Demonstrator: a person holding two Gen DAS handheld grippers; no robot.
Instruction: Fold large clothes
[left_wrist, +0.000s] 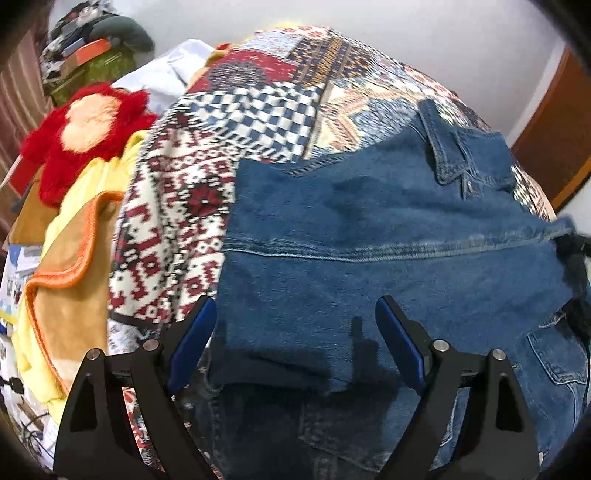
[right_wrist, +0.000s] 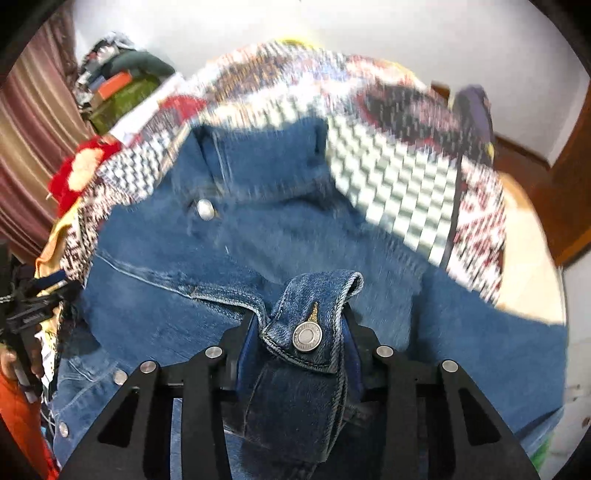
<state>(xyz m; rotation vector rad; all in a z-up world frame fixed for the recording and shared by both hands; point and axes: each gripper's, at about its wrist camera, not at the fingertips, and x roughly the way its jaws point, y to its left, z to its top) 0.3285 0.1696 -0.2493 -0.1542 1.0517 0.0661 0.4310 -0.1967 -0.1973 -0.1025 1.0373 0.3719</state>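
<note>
A blue denim jacket (left_wrist: 388, 236) lies spread on a patchwork-patterned bed cover (left_wrist: 258, 103). Its collar points to the far right in the left wrist view. My left gripper (left_wrist: 295, 332) is open, its blue pads just above the jacket's near left part, holding nothing. In the right wrist view the jacket (right_wrist: 258, 240) fills the middle. My right gripper (right_wrist: 299, 339) is shut on a buttoned cuff (right_wrist: 306, 332) of the jacket's sleeve, lifted over the jacket body. The view is blurred by motion.
A red and peach plush toy (left_wrist: 85, 129) and a yellow and tan blanket (left_wrist: 70, 277) lie left of the jacket. Piled clothes and boxes (left_wrist: 92, 48) stand at the far left. A wooden door (left_wrist: 554, 140) is at the right. A striped curtain (right_wrist: 33, 147) hangs left.
</note>
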